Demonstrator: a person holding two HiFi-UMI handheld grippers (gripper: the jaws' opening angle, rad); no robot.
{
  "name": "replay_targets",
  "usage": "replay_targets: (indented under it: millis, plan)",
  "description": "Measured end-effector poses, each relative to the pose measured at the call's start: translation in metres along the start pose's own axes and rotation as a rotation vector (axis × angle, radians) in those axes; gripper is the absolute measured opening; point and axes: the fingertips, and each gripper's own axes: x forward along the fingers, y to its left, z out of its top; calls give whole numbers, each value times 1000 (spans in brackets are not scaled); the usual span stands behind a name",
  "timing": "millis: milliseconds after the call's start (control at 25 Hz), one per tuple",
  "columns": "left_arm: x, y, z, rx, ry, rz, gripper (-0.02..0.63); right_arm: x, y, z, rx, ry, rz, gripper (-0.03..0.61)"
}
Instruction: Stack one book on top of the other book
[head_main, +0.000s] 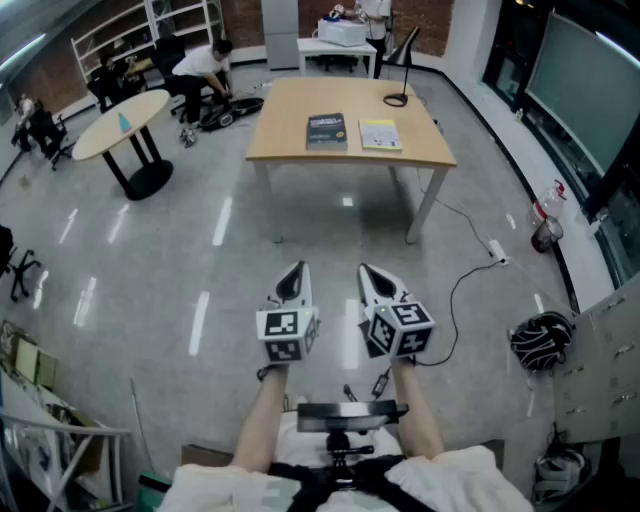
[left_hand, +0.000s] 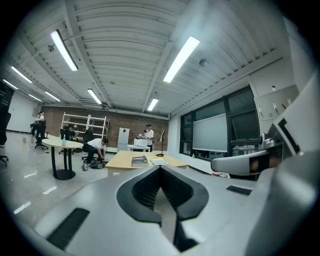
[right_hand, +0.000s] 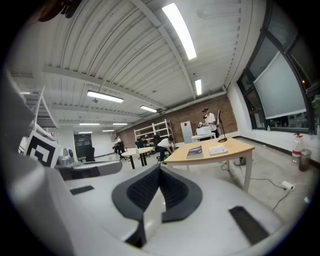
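Note:
Two books lie side by side on a wooden table (head_main: 290, 140) far ahead: a dark book (head_main: 326, 130) on the left and a pale yellow book (head_main: 380, 134) on the right. Both also show small in the left gripper view, dark book (left_hand: 139, 160) and pale book (left_hand: 159, 162), and in the right gripper view, dark book (right_hand: 194, 151) and pale book (right_hand: 218, 150). My left gripper (head_main: 292, 282) and right gripper (head_main: 376, 283) are held side by side over the floor, well short of the table. Both are shut with nothing in them.
A black desk lamp (head_main: 398, 92) stands at the table's far right corner. A round table (head_main: 123, 124) stands to the left, with a person (head_main: 203, 70) crouching by a bag behind it. A cable and power strip (head_main: 497, 251), a helmet (head_main: 541, 338) and a bottle (head_main: 545, 228) lie at the right.

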Motion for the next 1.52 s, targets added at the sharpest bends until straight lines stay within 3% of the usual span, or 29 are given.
replay_targets:
  millis: [640,880,1080,1280,1520]
  plan:
    - [2,-17,-17,-2,56,-20,2,-22,-14,1,70,-65,10,3]
    - [2,-38,-29,9,74,-28,2,-32,-40,-18,127,-51,12,5]
    - [-1,-33,-41,-25,95,13,2,-34,-48,-32,156,-37,27,5]
    - [24,-22,-45,-32,107,3,2,-15,-60,-31,176,-39,30,5]
    - [105,-2,-44,-44,113,-28,2,41,-108,-26,175,-15,-18,4]
